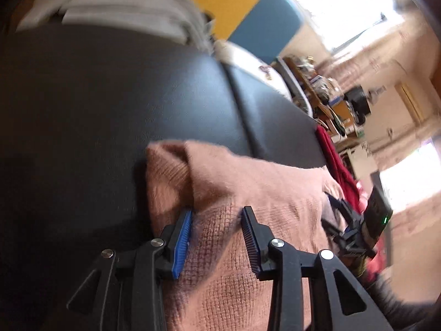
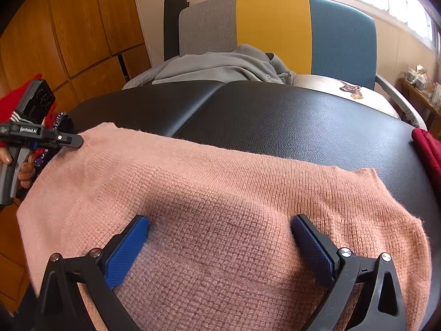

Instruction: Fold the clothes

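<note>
A pink knit garment (image 2: 220,171) lies spread on the black padded table (image 2: 275,115). My right gripper (image 2: 220,220) stands wide open low over its near middle, nothing pinched between the blue pads. In the left wrist view my left gripper (image 1: 217,212) hovers over the pink garment (image 1: 248,182) near a rumpled folded corner, jaws parted, and the knit between them is not pinched. From the right wrist view the left gripper (image 2: 78,140) points at the garment's far left corner, a hand (image 2: 26,171) on its grip. The right gripper (image 1: 347,229) shows at the garment's right side.
A grey garment (image 2: 220,66) is heaped on a chair with a grey, yellow and blue back (image 2: 275,27) behind the table. A red cloth (image 2: 430,149) hangs at the table's right edge. Wooden cabinets (image 2: 69,33) stand left, a cluttered shelf (image 1: 325,91) further off.
</note>
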The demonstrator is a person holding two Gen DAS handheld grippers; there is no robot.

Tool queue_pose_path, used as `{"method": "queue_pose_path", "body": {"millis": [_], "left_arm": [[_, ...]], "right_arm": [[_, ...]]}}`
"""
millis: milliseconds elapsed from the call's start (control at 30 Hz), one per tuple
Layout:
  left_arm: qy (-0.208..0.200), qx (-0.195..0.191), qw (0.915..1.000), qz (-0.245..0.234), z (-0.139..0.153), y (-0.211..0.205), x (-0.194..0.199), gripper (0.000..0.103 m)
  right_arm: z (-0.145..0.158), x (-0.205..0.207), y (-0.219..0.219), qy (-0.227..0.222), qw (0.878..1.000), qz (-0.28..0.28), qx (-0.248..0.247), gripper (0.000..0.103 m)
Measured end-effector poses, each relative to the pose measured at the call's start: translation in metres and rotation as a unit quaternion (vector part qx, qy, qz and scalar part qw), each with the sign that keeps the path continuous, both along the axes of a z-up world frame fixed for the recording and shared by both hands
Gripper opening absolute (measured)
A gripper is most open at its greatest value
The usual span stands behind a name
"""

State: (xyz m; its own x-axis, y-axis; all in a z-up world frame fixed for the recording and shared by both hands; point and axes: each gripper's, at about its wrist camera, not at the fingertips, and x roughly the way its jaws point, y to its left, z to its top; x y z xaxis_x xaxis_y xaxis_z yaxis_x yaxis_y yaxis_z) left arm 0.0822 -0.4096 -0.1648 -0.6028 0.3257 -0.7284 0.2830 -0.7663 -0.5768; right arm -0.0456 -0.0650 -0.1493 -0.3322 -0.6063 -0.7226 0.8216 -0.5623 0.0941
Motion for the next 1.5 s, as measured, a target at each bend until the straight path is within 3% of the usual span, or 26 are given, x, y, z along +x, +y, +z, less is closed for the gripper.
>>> {"method": "queue_pose_path", "body": {"millis": [67,133,233,300,367,433,533,633,733,867,900,933,1100,1367,1500], "left_arm": [[-0.002,-0.017,0.9997,0.017,-0.001,-0.002,0.002,0.036],[0.002,-0.044,0.9988,0.02,0.003,0.0,0.0,0.051],[0.002,-0.026,0.9997,0.004,0.002,0.0,-0.009,0.068],[-0.002,-0.002,1.0,0.008,-0.001,-0.006,-0.013,0.068],[-0.012,0.021,0.9995,0.022,-0.002,-0.014,-0.014,0.06],[-0.023,0.0,0.9994,0.026,0.001,-0.014,-0.013,0.031],[-0.029,-0.045,0.9984,0.018,0.006,-0.005,-0.01,0.01],[-0.012,-0.118,0.9926,0.027,0.023,0.007,-0.002,0.007],[0.017,-0.187,0.9813,0.043,0.044,0.014,0.003,0.007],[-0.029,-0.211,0.9765,0.036,0.031,0.011,-0.005,0.007],[-0.031,-0.199,0.979,0.031,0.027,0.011,-0.005,0.009],[-0.025,-0.177,0.9835,0.027,0.025,0.009,-0.001,0.025],[0.011,-0.08,0.9954,0.051,0.016,-0.007,0.018,0.049],[0.039,-0.08,0.9951,0.042,0.023,0.004,0.017,0.05],[0.063,-0.057,0.9956,0.039,0.025,0.001,0.015,0.051]], "right_arm": [[0.0,0.002,-0.002,0.007,1.0,0.0,0.006,0.103],[0.0,0.0,-0.001,0.005,1.0,0.001,0.005,0.103],[0.0,-0.002,0.001,-0.003,1.0,0.003,-0.001,0.103],[0.0,-0.002,0.001,-0.002,1.0,0.003,-0.001,0.103],[0.0,-0.001,0.001,-0.002,1.0,0.003,-0.001,0.103],[0.001,-0.001,0.001,-0.002,1.0,0.003,-0.001,0.103],[0.0,-0.001,0.001,-0.002,1.0,0.003,-0.002,0.103],[0.001,-0.002,0.001,-0.001,1.0,0.004,-0.002,0.103],[0.0,-0.001,0.001,0.001,1.0,0.001,-0.002,0.103],[0.0,-0.001,0.0,0.002,1.0,-0.001,-0.003,0.103],[0.0,-0.001,0.0,0.002,1.0,-0.001,-0.003,0.103],[0.001,-0.001,0.001,0.001,1.0,-0.001,-0.004,0.103],[0.001,-0.001,0.001,-0.002,1.0,0.002,-0.007,0.103],[0.001,0.0,0.001,-0.003,1.0,0.002,-0.008,0.103],[0.001,0.0,0.001,-0.003,1.0,0.002,-0.008,0.103]]}}
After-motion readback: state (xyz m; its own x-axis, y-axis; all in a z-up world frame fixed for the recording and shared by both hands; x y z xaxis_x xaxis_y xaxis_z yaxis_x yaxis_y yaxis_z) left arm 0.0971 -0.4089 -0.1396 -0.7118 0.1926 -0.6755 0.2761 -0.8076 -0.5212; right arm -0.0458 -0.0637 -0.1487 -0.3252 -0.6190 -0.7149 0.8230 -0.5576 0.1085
